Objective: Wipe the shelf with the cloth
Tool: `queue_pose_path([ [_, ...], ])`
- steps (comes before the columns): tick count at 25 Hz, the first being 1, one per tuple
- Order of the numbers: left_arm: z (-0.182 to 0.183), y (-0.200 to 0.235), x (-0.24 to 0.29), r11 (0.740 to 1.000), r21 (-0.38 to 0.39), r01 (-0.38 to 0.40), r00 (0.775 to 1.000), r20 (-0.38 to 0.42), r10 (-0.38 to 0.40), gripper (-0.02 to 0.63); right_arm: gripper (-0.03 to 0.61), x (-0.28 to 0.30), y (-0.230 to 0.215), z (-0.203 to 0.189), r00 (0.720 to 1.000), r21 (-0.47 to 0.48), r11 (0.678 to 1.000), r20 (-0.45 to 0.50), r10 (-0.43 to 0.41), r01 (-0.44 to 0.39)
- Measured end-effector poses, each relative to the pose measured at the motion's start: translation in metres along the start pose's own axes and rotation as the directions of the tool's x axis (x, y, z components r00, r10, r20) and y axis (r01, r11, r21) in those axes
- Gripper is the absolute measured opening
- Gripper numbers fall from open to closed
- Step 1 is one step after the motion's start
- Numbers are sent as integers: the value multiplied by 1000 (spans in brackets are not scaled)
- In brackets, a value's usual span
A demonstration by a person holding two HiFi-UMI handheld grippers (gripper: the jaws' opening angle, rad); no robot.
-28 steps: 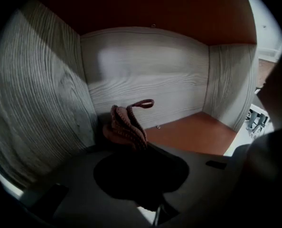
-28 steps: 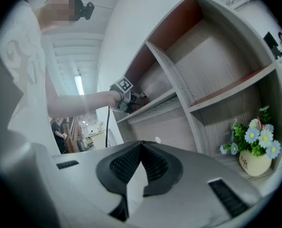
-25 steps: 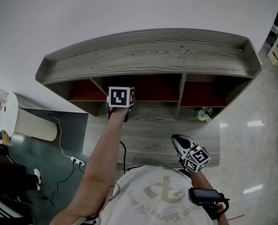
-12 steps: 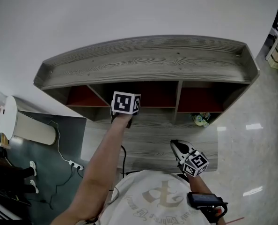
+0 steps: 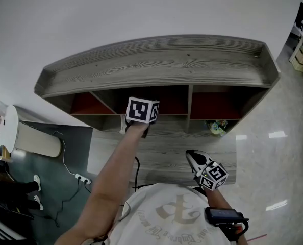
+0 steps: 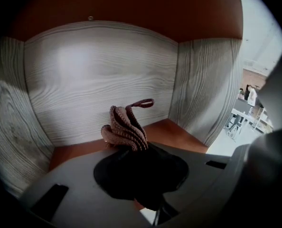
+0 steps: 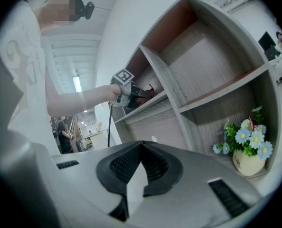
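Note:
The grey wood shelf unit [image 5: 156,65] with red-brown compartments stands against the white wall. My left gripper [image 5: 141,112] reaches into the middle upper compartment. In the left gripper view it [image 6: 131,148] is shut on a bunched brown knitted cloth [image 6: 126,127], which sticks up over the red-brown compartment floor [image 6: 169,132] in front of the grey back wall. My right gripper [image 5: 200,162] hangs low by the person's body, away from the shelf. Its jaws [image 7: 140,148] meet at the tip with nothing between them. The right gripper view also shows the left gripper [image 7: 126,91] at the shelf.
A small pot of blue and white flowers [image 5: 218,126] stands in the lower right compartment [image 7: 248,146]. On the floor at the left are a white cylindrical appliance [image 5: 29,134] and a power strip with its cable [image 5: 82,176].
My left gripper with the cloth has shifted a little to the right inside the middle compartment. The right gripper has stayed in about the same place.

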State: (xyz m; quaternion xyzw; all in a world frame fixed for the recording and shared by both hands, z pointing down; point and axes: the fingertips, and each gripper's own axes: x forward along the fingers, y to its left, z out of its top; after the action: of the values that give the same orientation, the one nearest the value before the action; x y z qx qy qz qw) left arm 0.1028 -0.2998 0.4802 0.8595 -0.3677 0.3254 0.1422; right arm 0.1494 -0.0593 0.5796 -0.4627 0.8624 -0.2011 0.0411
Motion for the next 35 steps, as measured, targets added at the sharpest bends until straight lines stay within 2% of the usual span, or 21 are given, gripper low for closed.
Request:
queue_pose_path([
  [18, 14, -63, 17, 996, 34, 78, 997, 6, -78, 63, 5, -36, -19, 2, 1000, 7, 1000, 10, -11, 11],
  [35, 5, -113, 4, 979, 19, 204, 978, 29, -205, 63, 5, -58, -28, 3, 1000, -2, 1000, 3, 16, -16],
])
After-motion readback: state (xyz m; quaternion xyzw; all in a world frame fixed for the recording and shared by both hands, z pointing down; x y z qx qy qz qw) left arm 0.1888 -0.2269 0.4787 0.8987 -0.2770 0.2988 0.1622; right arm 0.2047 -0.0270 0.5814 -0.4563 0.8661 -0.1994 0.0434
